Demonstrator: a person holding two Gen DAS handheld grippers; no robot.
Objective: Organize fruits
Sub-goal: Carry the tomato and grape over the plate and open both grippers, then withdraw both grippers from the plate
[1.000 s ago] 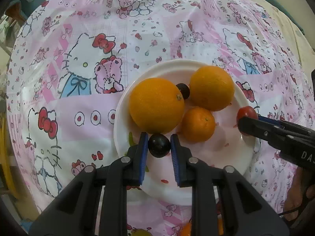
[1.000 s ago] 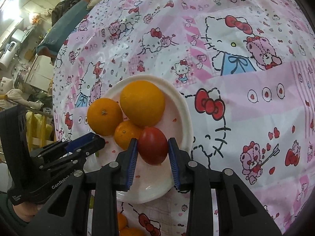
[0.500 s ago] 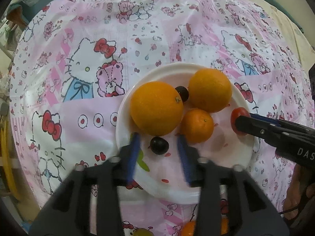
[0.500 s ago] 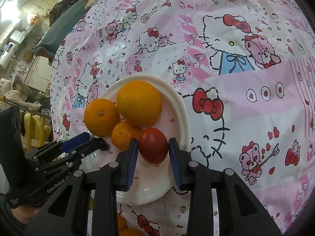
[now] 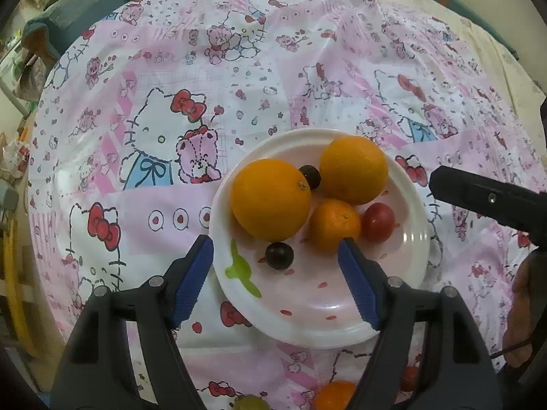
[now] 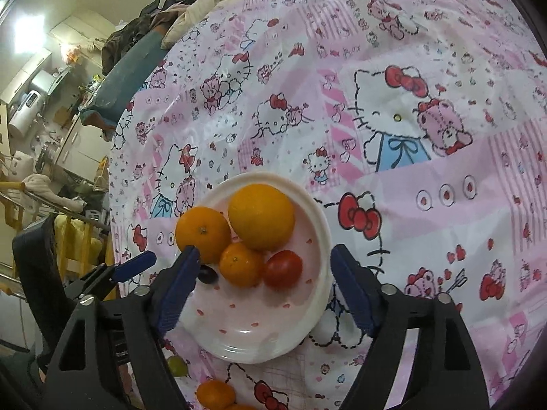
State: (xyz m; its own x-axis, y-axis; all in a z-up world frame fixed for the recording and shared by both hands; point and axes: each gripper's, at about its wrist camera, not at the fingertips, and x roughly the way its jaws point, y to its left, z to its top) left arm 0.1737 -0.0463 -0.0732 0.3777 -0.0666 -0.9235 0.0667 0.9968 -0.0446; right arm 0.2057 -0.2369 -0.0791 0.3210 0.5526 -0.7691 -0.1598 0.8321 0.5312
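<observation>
White plate (image 5: pixel 415 275) on the pink-clothed desk (image 5: pixel 171 136) holds three oranges (image 5: pixel 271 200), a tomato (image 5: pixel 377 222) and two grapes (image 5: pixel 279 255), while both grippers, left (image 5: pixel 275 275) and right (image 6: pixel 265 283), hover with jaws wide open, gripping nothing.

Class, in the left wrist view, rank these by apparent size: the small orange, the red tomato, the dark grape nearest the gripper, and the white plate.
1. white plate
2. small orange
3. red tomato
4. dark grape

The gaps look clear; all lie at a similar distance from the camera, so nearness hardly skews the order.
</observation>
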